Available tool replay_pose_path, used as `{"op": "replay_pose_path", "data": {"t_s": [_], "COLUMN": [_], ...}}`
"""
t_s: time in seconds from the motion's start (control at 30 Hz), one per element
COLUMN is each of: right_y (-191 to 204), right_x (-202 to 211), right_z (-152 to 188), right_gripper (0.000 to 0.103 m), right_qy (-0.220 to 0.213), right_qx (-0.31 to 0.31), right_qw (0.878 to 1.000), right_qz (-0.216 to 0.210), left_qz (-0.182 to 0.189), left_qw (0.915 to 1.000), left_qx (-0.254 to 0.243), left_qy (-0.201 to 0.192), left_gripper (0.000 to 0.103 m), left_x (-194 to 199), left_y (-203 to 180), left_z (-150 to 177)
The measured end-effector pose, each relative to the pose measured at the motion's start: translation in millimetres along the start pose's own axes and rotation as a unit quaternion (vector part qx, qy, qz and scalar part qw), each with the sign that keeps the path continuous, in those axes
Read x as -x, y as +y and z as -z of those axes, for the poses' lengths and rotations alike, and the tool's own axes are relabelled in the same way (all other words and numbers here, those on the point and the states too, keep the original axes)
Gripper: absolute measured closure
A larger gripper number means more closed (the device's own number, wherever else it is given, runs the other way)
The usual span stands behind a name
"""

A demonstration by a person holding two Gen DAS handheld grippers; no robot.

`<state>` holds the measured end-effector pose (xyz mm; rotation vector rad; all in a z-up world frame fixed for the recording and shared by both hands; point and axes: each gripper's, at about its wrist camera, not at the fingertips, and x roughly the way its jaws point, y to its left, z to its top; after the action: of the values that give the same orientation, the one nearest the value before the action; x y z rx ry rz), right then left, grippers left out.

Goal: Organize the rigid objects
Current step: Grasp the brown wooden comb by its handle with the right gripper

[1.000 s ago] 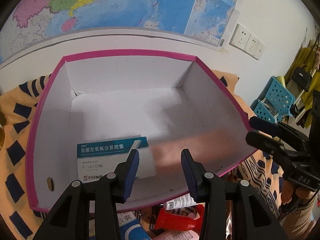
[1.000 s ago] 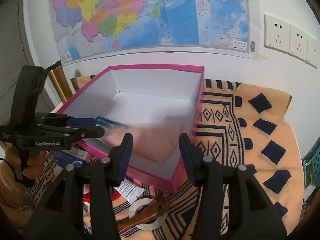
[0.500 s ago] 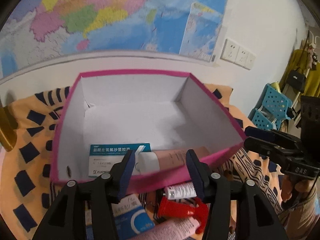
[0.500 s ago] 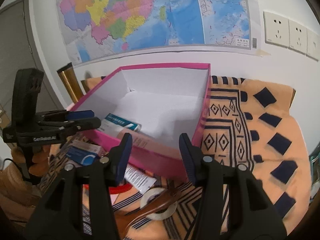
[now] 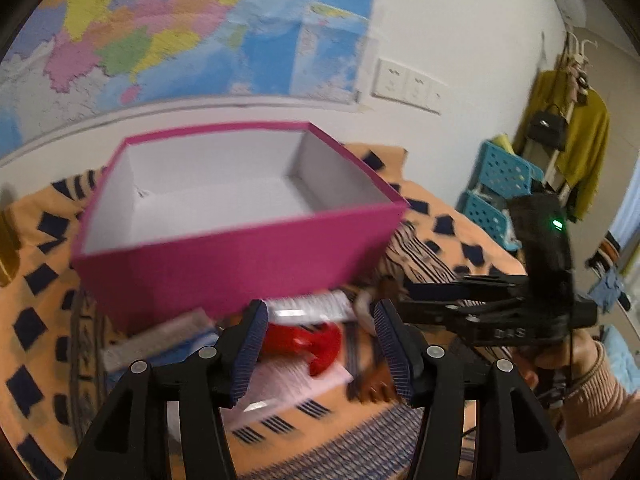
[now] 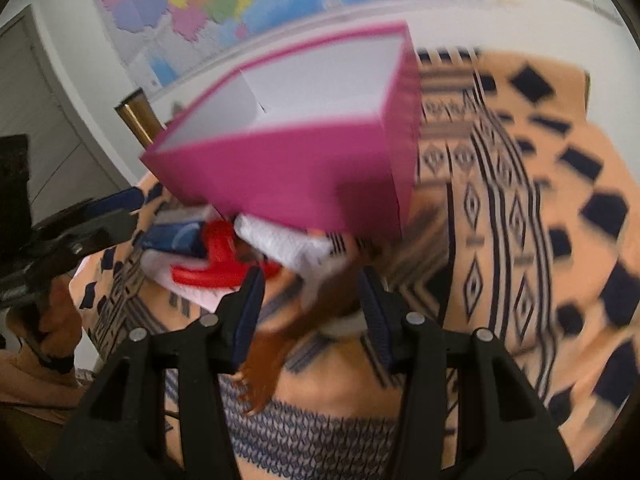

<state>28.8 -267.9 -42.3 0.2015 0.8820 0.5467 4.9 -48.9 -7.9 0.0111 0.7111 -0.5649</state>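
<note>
A pink box with a white inside (image 5: 240,256) stands on the patterned cloth; it also shows in the right wrist view (image 6: 304,176), and its floor is hidden by the near wall. In front of it lie a red plastic piece (image 5: 308,344) (image 6: 220,264), a white tube (image 5: 312,304) (image 6: 284,244), a blue-and-white carton (image 5: 160,340) (image 6: 176,236) and a brown wooden handle (image 6: 272,356). My left gripper (image 5: 320,348) is open and empty, low over the red piece. My right gripper (image 6: 312,308) is open and empty over the brown handle.
An orange cloth with dark diamonds (image 6: 520,208) covers the table. A wall map (image 5: 180,32) and sockets (image 5: 404,84) are behind the box. Blue crates (image 5: 500,184) and hanging clothes (image 5: 572,140) stand at the right. A gold post (image 6: 138,120) is at the left.
Both grippers have pulled back and dropped low in front of the box. The carton and tube inside the box are now hidden behind its near wall. Both views are motion-blurred.
</note>
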Motion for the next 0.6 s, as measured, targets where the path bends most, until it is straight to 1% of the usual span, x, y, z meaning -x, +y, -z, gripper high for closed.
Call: {"op": "replay_pose_path", "data": {"t_s": [0.13, 0.2, 0.6], "right_y": [-7.6, -8.3, 0.3], "right_x": [-10.5, -11.3, -23.6], "right_z": [9.5, 10.4, 4.7], "right_gripper": [0.052, 0.052, 0.052], "right_qy": [0.015, 0.012, 0.02], "right_qx": [-0.026, -0.029, -0.026], "right_qw": [1.0, 1.0, 0.999], "right_qz": [0.001, 0.001, 0.001], "left_qz": [0.014, 0.019, 0.027], "left_qw": [0.9996, 0.9992, 0.9985], "left_qx": [-0.006, -0.008, -0.008], "left_qy": [0.025, 0.033, 0.046], "left_gripper": [0.046, 0.046, 0.046], "left_x": [-13.8, -17.8, -26.7], "left_y": [-10.4, -14.5, -20.6], "left_z": [12.7, 17.1, 26.5]}}
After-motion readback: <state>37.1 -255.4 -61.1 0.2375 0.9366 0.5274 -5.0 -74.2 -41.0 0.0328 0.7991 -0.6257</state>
